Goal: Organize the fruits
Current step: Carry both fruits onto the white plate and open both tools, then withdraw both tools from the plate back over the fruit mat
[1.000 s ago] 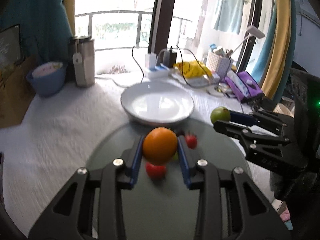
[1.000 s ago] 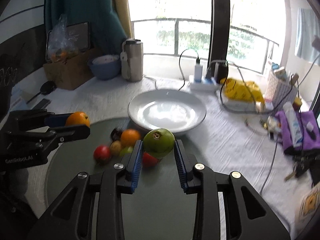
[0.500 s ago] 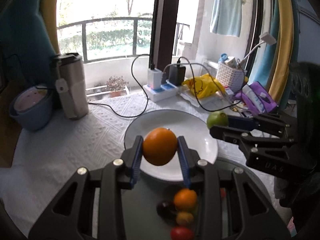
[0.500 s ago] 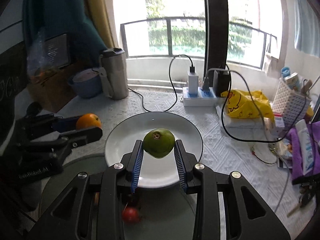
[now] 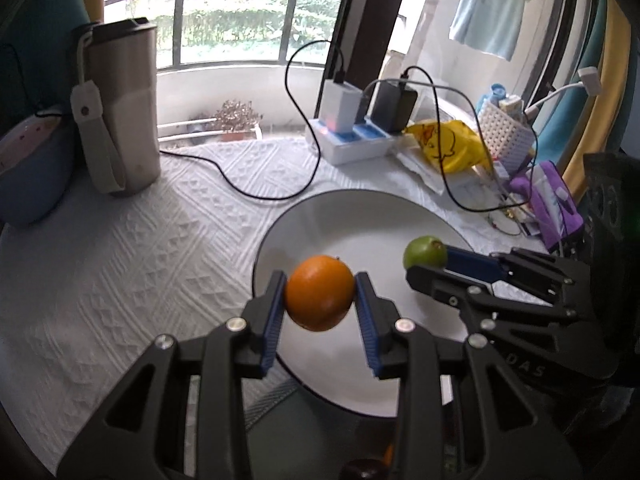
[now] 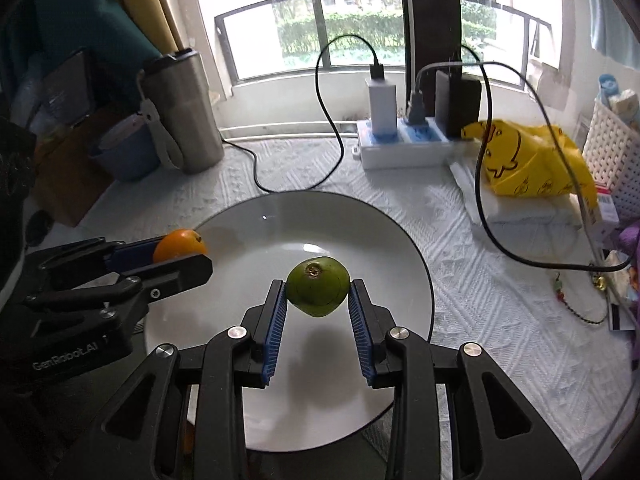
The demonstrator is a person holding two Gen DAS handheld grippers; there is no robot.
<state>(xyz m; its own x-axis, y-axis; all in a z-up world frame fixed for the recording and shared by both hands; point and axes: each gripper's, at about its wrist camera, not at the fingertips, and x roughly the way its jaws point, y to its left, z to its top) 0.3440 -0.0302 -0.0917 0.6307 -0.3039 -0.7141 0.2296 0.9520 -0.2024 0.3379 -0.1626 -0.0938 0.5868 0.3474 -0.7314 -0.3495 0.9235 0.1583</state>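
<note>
My left gripper (image 5: pixel 320 294) is shut on an orange (image 5: pixel 319 292) and holds it above the left edge of the white plate (image 5: pixel 360 228). My right gripper (image 6: pixel 317 294) is shut on a green fruit (image 6: pixel 317 291) and holds it above the middle of the plate (image 6: pixel 360 232). Each gripper shows in the other's view: the right one with the green fruit (image 5: pixel 425 252), the left one with the orange (image 6: pixel 180 245). The plate holds no fruit. A dark fruit (image 5: pixel 362 470) shows at the bottom edge on the grey board.
A steel tumbler (image 5: pixel 120 108) and a blue bowl (image 5: pixel 28 168) stand at the back left. A power strip with chargers (image 6: pixel 404 140) and black cables lie behind the plate. A yellow bag (image 6: pixel 528 160), a white basket (image 6: pixel 612 148) and purple packs (image 5: pixel 554 204) crowd the right.
Both grippers have moved forward from over the grey board with its small fruits to over the white plate, each still holding its fruit.
</note>
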